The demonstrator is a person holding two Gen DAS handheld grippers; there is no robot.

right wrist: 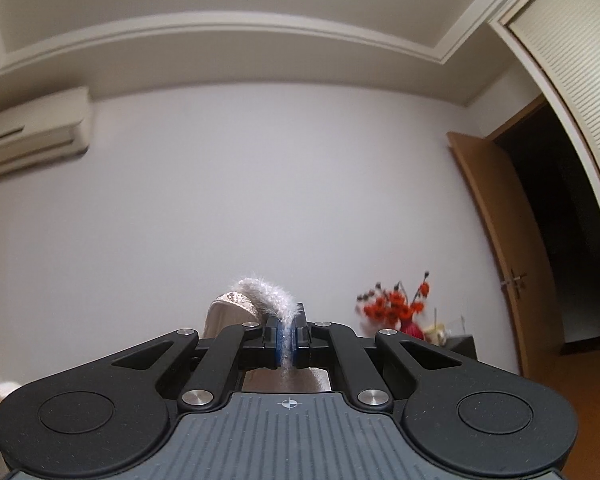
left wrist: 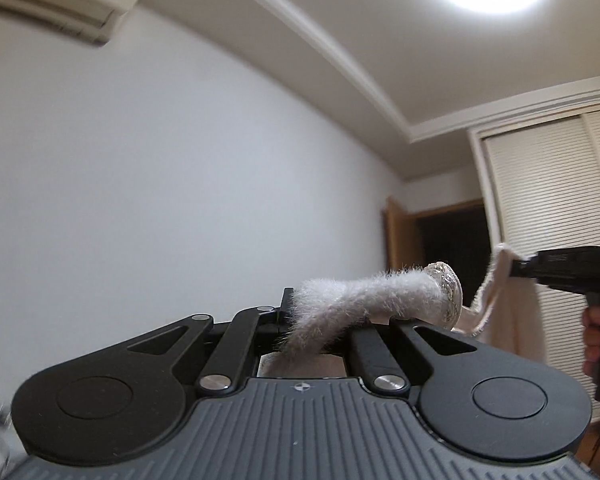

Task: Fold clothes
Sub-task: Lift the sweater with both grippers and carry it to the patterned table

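Observation:
Both grippers hold one pale garment up in the air. In the left wrist view my left gripper [left wrist: 300,320] is shut on the garment's fuzzy white trim [left wrist: 360,300], which curls over the fingers beside a sequined edge [left wrist: 448,292]. The cream cloth [left wrist: 508,312] stretches right to my right gripper [left wrist: 520,268], held by a hand. In the right wrist view my right gripper [right wrist: 287,340] is shut on the same fuzzy trim [right wrist: 268,294], pinched between the blue pads [right wrist: 276,342]. The rest of the garment hangs below, out of sight.
A white wall fills both views. An air conditioner [right wrist: 32,132] hangs high on the left. A wooden door [right wrist: 492,240] stands open at the right beside louvred wardrobe doors [left wrist: 552,200]. A vase of red flowers [right wrist: 400,308] sits on a dark stand.

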